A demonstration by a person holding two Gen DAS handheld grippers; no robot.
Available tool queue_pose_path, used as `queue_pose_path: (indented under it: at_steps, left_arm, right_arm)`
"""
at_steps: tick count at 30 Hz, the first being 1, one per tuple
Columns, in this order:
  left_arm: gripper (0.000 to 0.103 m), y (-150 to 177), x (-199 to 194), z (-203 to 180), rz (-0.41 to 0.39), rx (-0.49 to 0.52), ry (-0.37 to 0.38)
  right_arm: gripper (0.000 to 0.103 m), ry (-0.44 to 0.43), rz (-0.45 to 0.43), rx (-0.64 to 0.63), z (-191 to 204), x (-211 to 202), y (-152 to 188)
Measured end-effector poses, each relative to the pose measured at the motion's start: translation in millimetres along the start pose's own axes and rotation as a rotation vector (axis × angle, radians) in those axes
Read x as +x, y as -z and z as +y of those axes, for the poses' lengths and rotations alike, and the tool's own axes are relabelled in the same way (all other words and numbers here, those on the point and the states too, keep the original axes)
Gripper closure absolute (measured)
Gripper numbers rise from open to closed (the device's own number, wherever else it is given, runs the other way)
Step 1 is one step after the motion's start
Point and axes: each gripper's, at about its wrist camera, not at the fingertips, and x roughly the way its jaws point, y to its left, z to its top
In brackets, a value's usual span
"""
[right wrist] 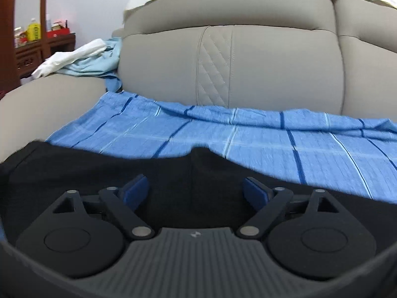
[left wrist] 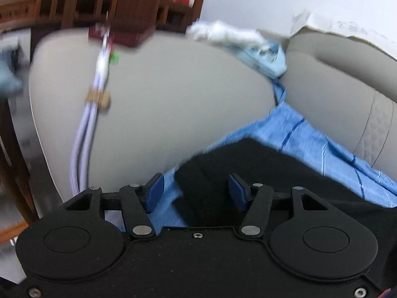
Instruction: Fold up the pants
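The black pants lie on a blue checked sheet on the sofa seat. In the right wrist view they fill the near strip, with a raised fold near the middle. My right gripper is open, low over the black cloth, which lies between and under its blue pads. In the left wrist view the pants reach the left corner of the sheet. My left gripper is open, a corner of the black cloth between its pads. The view is blurred.
The grey sofa backrest rises behind the sheet. The sofa armrest lies at the left with a white cable draped over it. White and light blue clothes are piled on the armrest. Wooden furniture stands beyond.
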Motion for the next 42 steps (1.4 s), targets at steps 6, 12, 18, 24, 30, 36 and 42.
queue_pose_path:
  at_steps: [6,12,18,24,30,36,42]
  left_arm:
    - [0.038,-5.0,-29.4,-41.0,-0.079,0.103,0.094]
    - [0.039,7.6,-30.7,-83.9,-0.006,0.159,0.211]
    - [0.043,30.2,0.3,-110.4,0.101,0.211,0.155]
    - [0.042,39.2,23.2,-118.3,0.151,0.188,0.041]
    - [0.028,37.0,40.2,-125.1,0.126,0.188,-0.011]
    - [0.012,34.7,51.7,-117.7,0.118,0.177,-0.021]
    - [0.011,36.2,52.0,-114.1,0.107,0.179,-0.012]
  right_arm:
    - [0.010,0.042,0.032,0.008,-25.9,-32.6,36.9]
    - [0.008,0.178,0.021,0.006,-79.9,-63.2,59.9]
    - [0.004,0.373,-0.007,0.146,-166.0,-109.8,84.3]
    - [0.003,0.624,-0.103,0.401,-254.5,-184.0,112.9]
    - [0.003,0.897,-0.236,0.693,-313.2,-250.5,142.4]
    - [0.003,0.928,-0.293,0.988,-364.7,-280.2,177.5]
    - [0.007,0.842,-0.263,0.997,-396.4,-279.9,180.1]
